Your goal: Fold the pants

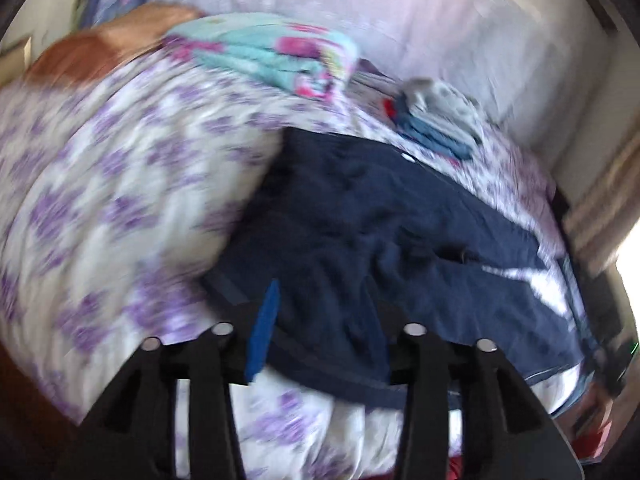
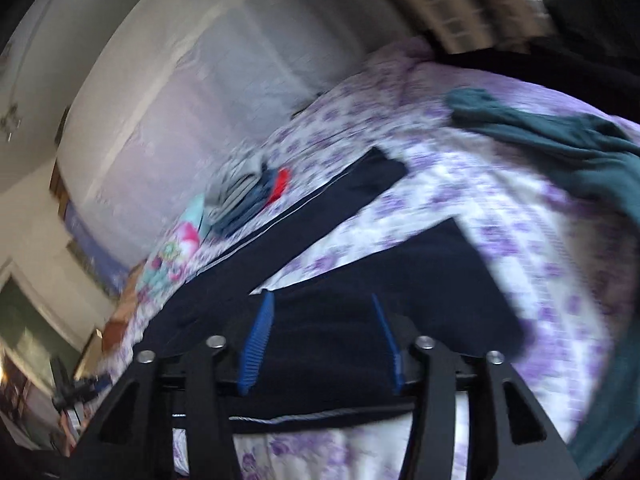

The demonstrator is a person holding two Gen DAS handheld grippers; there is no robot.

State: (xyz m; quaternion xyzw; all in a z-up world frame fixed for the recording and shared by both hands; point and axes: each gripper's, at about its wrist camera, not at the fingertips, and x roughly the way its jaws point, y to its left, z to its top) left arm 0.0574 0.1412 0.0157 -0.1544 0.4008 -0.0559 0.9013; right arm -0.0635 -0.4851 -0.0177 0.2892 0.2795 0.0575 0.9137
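Left wrist view: dark navy soft-fabric pants (image 1: 360, 216) spread on purple-flowered bedspread (image 1: 120, 184), waist nearest. Left gripper (image 1: 320, 340) parted, pads off cloth. Right gripper (image 2: 324, 344) likewise agape, gripping nothing. Probably light, limp, easily bunched; best pinched at waistband corners.

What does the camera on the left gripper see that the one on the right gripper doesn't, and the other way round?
Only the left wrist view shows the big pillow beside the pants.

Only the right wrist view shows a teal garment lying on the far side of the bed, and both trouser legs spread apart in a V.

Both show the navy pants on the purple-flowered bedsheet, a small pile of folded clothes and a turquoise and pink folded cloth. The left gripper and the right gripper each stand open.
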